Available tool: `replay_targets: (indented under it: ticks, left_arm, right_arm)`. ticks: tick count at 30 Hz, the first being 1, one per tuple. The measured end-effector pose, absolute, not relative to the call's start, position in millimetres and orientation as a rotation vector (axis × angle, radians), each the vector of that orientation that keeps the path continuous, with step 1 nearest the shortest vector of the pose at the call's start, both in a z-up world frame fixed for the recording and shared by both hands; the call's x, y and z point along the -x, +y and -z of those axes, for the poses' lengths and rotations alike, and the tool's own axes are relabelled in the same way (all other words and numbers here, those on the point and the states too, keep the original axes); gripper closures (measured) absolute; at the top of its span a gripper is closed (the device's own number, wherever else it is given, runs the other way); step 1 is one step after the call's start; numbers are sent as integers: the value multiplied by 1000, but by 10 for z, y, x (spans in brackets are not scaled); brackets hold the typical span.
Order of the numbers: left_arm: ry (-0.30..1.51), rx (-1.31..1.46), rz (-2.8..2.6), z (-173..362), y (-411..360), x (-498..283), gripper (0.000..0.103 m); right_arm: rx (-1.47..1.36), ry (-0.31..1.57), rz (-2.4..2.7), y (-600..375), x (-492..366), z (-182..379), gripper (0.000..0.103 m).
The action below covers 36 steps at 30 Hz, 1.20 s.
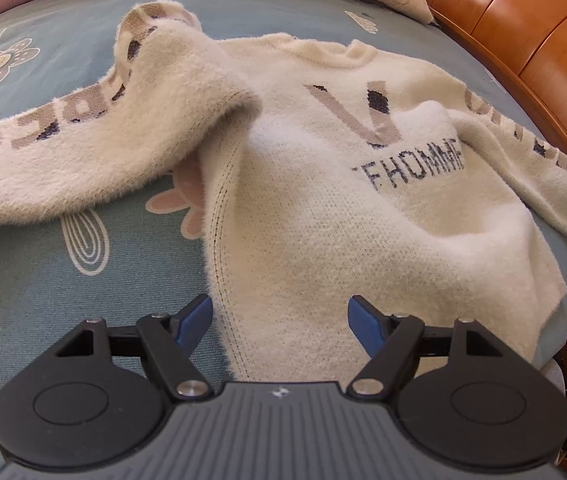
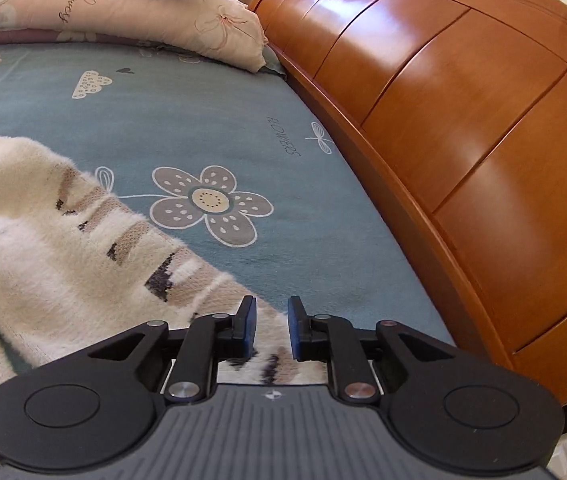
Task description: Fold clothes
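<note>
Bedsheet (image 2: 203, 120) reads "FLOWERS"; sweater (image 1: 323, 200) "HOMME".

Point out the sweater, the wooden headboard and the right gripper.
sweater (image 1: 303, 200): left wrist view, on its front panel.
wooden headboard (image 2: 463, 128): right wrist view, on a glossy panel.
right gripper (image 2: 271, 326): right wrist view, midway between its fingers.

The sweater (image 1: 303, 184) lies on the bed sheet (image 1: 43, 280) mid-frame, one sleeve (image 1: 83, 148) stretching left; pillows (image 2: 143, 16) sit upper left, the headboard (image 2: 463, 120) at right.
</note>
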<state>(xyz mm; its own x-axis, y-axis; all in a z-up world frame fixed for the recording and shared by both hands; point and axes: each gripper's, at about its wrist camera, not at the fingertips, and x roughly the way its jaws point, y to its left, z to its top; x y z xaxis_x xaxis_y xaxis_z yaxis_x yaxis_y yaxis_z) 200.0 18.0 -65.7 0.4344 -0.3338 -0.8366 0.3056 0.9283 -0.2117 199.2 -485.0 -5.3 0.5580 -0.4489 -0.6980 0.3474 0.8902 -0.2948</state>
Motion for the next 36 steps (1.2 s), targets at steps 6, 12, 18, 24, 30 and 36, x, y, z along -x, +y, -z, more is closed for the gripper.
replay_targets:
  ticks: [6,12,18,24,30,36]
  left_arm:
    - [1015,115,392,695,282,-2100,28]
    - [1005,274,389,854,452,-2167,32]
    - [983,465,402,1045,614,-2211,56]
    - [1027,724,531,1300,788,-2125,56]
    - [1034,825,619,1442,912,-1952,55]
    - [1034,809,588,1422,807,-2098,59]
  right_arm:
    - [34,885,221,-4411,-1792,225,67]
    - [4,904,71,-3990,-1698,348,65]
    - [-20,929,38,-3860,-1611,447,64]
    - [-62,938,16,-3864,-1516,475,64]
    - [-79,946,5,-3837,-1462,490,64]
    - [-93,952,-5,-3783,-1442,505,64]
